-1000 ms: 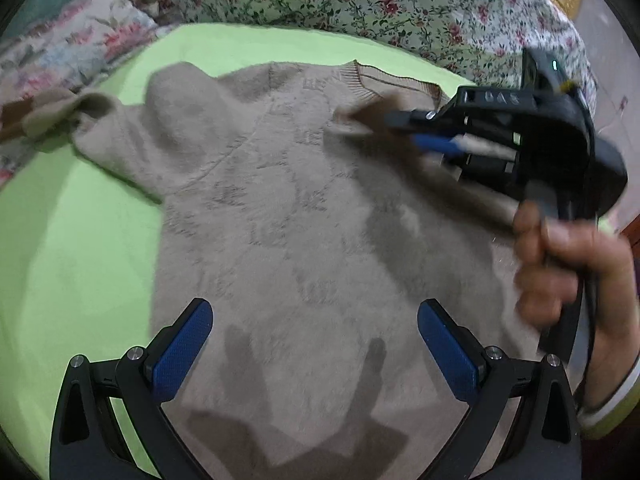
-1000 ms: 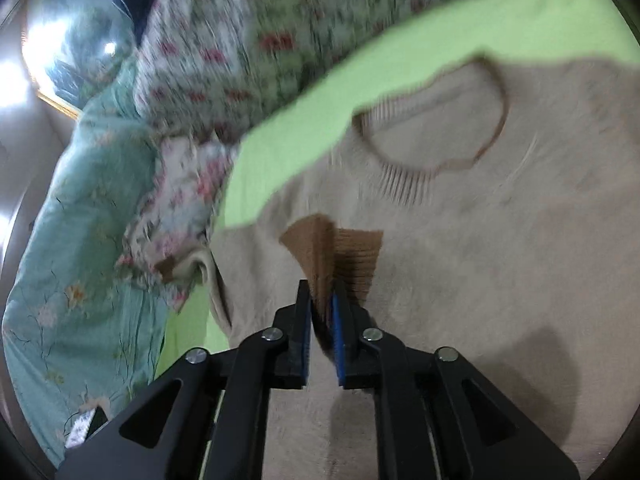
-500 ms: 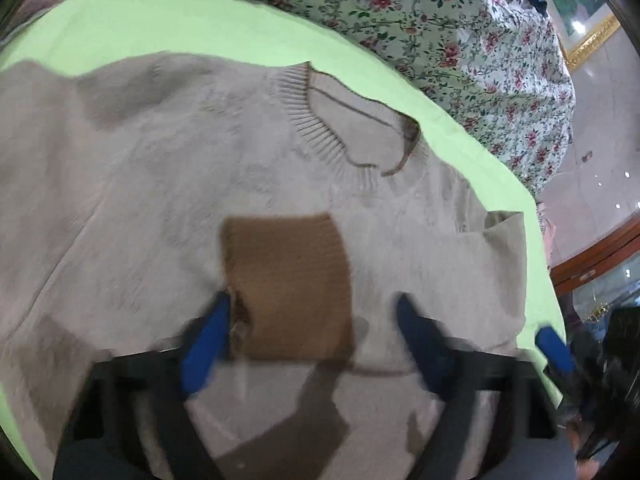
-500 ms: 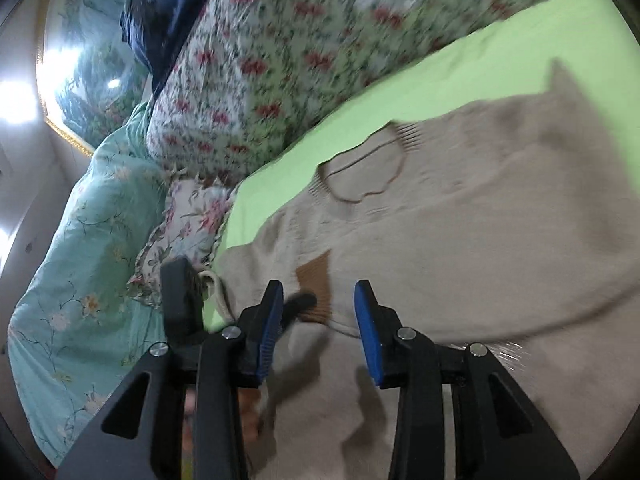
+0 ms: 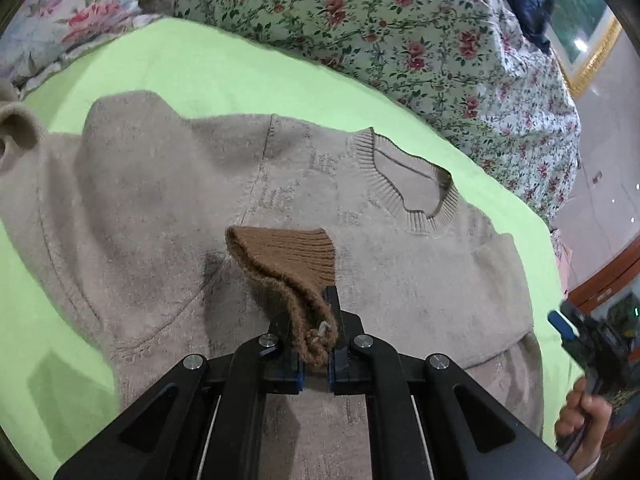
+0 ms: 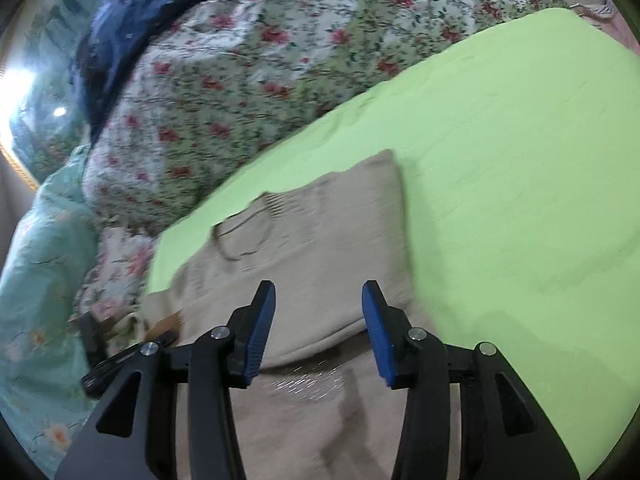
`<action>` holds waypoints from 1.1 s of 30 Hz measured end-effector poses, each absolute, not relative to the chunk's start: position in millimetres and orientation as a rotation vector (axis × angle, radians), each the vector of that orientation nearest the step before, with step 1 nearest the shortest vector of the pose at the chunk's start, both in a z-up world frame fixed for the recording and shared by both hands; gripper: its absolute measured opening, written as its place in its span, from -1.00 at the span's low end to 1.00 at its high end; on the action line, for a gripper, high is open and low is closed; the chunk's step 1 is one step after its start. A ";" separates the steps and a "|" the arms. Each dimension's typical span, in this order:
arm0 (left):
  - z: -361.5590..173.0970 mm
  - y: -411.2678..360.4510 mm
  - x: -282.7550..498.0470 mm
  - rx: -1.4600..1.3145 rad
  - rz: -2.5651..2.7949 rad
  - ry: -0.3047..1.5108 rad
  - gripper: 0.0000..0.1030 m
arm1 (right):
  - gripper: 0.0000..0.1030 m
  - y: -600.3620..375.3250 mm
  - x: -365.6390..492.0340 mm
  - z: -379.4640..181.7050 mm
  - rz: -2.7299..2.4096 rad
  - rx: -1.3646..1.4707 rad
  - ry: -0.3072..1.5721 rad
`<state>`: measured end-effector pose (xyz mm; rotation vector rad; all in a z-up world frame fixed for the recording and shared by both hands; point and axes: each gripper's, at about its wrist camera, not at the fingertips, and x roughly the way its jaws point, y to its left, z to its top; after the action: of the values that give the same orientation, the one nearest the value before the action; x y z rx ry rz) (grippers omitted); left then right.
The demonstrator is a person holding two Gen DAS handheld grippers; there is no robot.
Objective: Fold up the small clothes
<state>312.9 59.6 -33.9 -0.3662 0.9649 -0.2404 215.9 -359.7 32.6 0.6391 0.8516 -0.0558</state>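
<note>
Left wrist view: my left gripper (image 5: 316,336) is clamped on the brown ribbed cuff (image 5: 288,264) of the beige sweater (image 5: 160,208), the knit bunched between the two fingers and lifted off the garment's chest. The sweater lies face up on the lime-green sheet (image 5: 192,72), its ribbed neckline (image 5: 404,184) toward the far edge of the sheet, close to the floral quilt (image 5: 400,32) that borders that edge. A second cuff, beige and curled (image 5: 16,136), sits at the sweater's left end near the sheet's left edge. My right hand (image 5: 580,416) appears at the lower right corner of this view, off the sheet's right edge, holding its tool.

Right wrist view: my right gripper (image 6: 318,332) has its blue-padded fingers spread apart with nothing between them, above the sweater (image 6: 304,240) near its right side fold. Bare green sheet (image 6: 520,160) extends to the right of the garment. The floral quilt (image 6: 240,80) runs along the sheet's far edge, with a dark blue cloth (image 6: 132,12) on top of it and a teal flowered cover (image 6: 36,260) at the left. This view is motion-blurred, so fine knit detail cannot be read.
</note>
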 end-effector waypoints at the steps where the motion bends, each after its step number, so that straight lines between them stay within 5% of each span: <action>1: -33.6 57.6 312.1 -0.359 -0.238 0.958 -0.88 | 0.00 -362.2 221.5 29.8 -0.065 0.627 0.867; 12: -42.7 72.9 299.4 -0.402 -0.164 0.963 -0.88 | 0.10 -381.4 277.3 -27.5 -0.055 0.614 1.032; 13: -43.5 69.8 299.6 -0.398 -0.168 0.969 -0.88 | 0.03 -378.6 279.3 -30.5 -0.034 0.603 1.038; 14: -42.3 65.1 300.6 -0.393 -0.176 0.972 -0.88 | -0.67 -376.3 280.2 -30.5 -0.019 0.582 1.038; 15: -40.9 61.5 301.1 -0.389 -0.183 0.971 -0.88 | -0.77 -376.7 279.3 -29.8 -0.019 0.580 1.039; 27: -37.3 29.2 308.7 -0.306 -0.255 0.975 -0.87 | -0.66 -376.5 259.0 11.1 -0.187 0.435 0.932; 31: -41.5 31.4 311.3 -0.310 -0.244 0.992 -0.87 | -0.34 -340.0 276.1 6.9 -0.041 0.370 0.981; 33: -43.5 37.1 310.0 -0.314 -0.235 1.001 -0.85 | -0.34 -347.4 280.7 -10.5 -0.120 0.349 1.047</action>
<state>310.0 37.1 -43.5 -0.3144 1.0006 -0.2352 280.7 -347.4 -10.5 0.3493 1.0467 -0.1197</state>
